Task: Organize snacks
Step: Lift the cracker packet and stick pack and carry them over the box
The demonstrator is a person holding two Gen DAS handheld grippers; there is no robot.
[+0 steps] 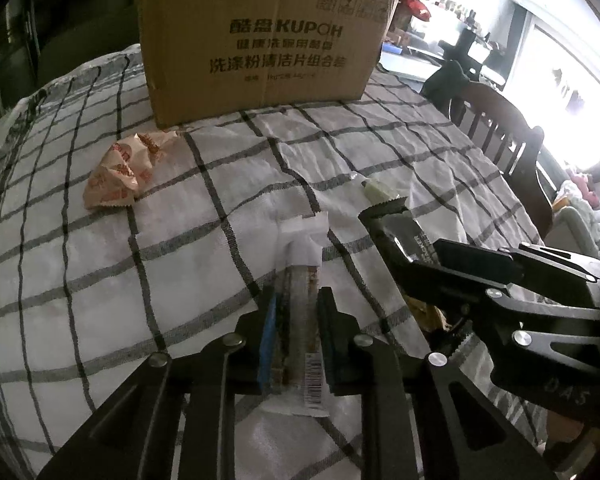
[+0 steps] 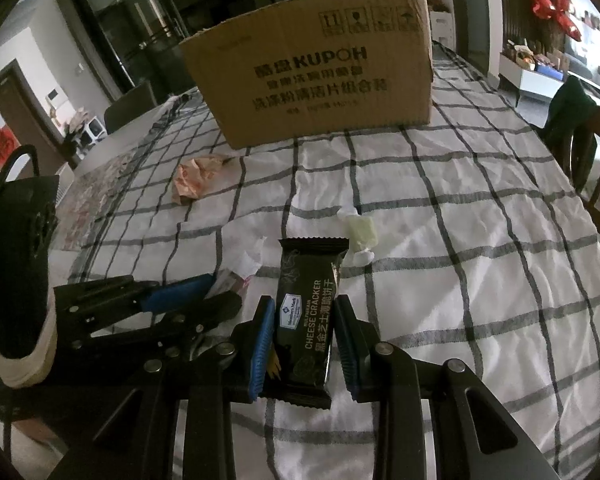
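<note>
My left gripper is shut on a long clear-and-white snack stick just above the checked tablecloth. My right gripper is shut on a black cheese cracker packet, which also shows in the left wrist view. A pale green wrapped candy lies just beyond the cracker packet. A crumpled orange snack bag lies at the left, close to the front of an open brown cardboard box standing at the far side of the table.
A dark wooden chair stands at the table's right edge. A black bag with a handle sits at the left edge in the right wrist view. Each gripper shows beside the other, close together.
</note>
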